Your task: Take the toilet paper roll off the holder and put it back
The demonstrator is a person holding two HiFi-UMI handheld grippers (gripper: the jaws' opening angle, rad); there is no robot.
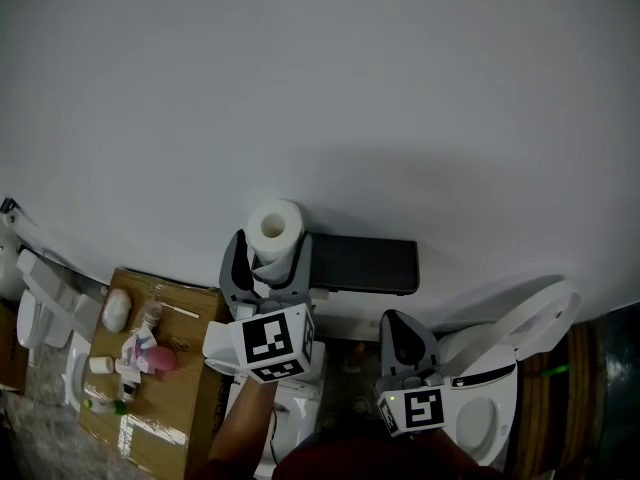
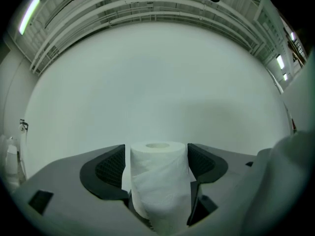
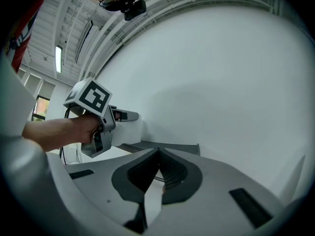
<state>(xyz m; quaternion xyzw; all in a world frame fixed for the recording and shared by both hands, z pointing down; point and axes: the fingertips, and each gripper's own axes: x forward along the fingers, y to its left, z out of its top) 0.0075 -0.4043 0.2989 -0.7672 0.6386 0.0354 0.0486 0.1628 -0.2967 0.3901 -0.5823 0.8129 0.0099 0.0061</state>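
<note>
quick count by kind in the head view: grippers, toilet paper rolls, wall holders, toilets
grippers: 2, the left gripper and the right gripper
toilet paper roll: 1
black holder: 1
toilet: 1
total: 5

Toilet paper roll (image 1: 274, 228): plain white, no print. Left gripper (image 1: 269, 250): grey body, black jaw pads with fine grid texture, cube white with black square markers. Right gripper (image 1: 402, 330): same grey, black, white. Holder (image 1: 365, 265): black, plain. Wall (image 1: 320, 88): pale grey-white, no pattern. Toilet (image 1: 495, 408): white. Cardboard (image 1: 195, 418): brown. Small object (image 1: 164, 359) on cardboard: pink.
</note>
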